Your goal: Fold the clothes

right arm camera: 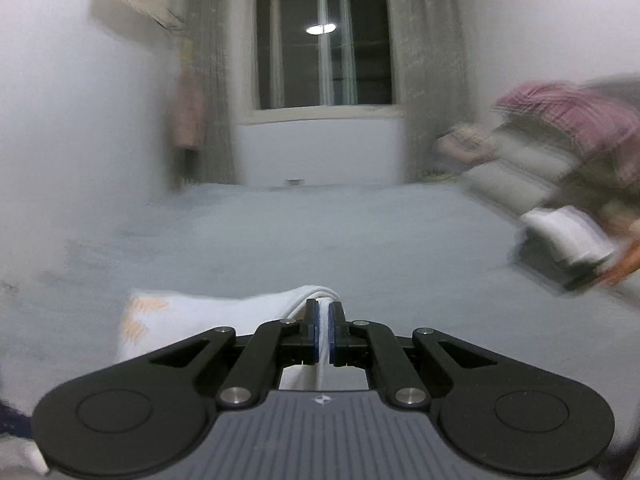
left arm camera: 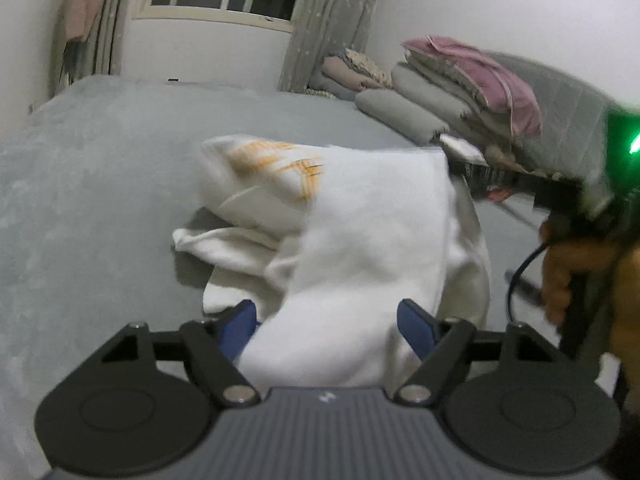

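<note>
A white garment [left arm camera: 360, 216] with an orange print near its far left corner lies half-folded on the grey bed [left arm camera: 100, 152], one broad panel of it lifted and running back toward the left gripper [left arm camera: 328, 320]. That gripper's jaws stand wide, the blue pads [left arm camera: 244, 316] on either side of the cloth panel; the cloth passes between them, but the pads do not press on it. At the right edge of the left wrist view the person's right hand [left arm camera: 568, 268] grasps the handle of the other tool, whose tip meets the garment's far right corner. In the right wrist view the right gripper [right arm camera: 323, 332] has its jaws nearly together, pinching a thin fold of the white cloth — the fabric rises in a small ridge just ahead of the pads and drapes away to the left, where the orange print shows faintly. A stack of folded bedding [left arm camera: 460, 92], grey with a pink piece on top, sits at the bed's far right; a dark window [right arm camera: 324, 48] with grey curtains stands behind — much of this view is blurred.
</note>
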Demonstrator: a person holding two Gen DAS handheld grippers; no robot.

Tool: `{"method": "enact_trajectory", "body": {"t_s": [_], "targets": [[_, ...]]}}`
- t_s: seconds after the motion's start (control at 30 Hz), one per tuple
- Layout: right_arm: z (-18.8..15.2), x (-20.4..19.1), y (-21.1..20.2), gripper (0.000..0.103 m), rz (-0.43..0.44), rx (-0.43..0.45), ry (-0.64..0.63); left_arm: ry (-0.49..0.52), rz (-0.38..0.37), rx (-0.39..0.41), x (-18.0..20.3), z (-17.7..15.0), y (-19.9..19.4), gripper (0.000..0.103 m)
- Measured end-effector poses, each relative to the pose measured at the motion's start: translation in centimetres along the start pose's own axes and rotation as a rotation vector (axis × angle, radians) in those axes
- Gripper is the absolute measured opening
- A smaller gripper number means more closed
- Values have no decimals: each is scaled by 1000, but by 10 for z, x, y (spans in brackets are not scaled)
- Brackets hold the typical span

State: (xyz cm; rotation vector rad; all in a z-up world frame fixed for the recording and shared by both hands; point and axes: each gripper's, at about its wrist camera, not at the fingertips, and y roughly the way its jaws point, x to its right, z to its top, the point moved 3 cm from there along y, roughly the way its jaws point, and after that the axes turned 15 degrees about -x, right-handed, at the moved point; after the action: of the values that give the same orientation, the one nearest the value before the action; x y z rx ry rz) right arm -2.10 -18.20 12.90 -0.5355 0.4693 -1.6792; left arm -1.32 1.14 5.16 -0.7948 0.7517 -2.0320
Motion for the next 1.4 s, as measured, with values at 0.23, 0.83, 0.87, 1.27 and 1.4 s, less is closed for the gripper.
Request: {"method": "enact_trajectory", "body": {"t_s": [0.23, 0.83, 0.87, 1.27, 1.4], "targets": [[-20, 9, 54, 4, -55, -300, -52, -126, 54, 30, -35, 15, -7, 81], [-1, 55, 52, 4, -145, -207, 78, 226, 158, -9, -19, 57, 93, 12], [0, 54, 53, 4, -159, -206, 69, 225, 159, -17, -18, 57, 92, 12], [9, 52, 21, 4, -46, -52, 88, -116, -34, 489, -60, 74, -112, 0], [10, 53, 18, 4, 28, -66, 143, -218, -50, 573, -91, 57, -153, 0]]}}
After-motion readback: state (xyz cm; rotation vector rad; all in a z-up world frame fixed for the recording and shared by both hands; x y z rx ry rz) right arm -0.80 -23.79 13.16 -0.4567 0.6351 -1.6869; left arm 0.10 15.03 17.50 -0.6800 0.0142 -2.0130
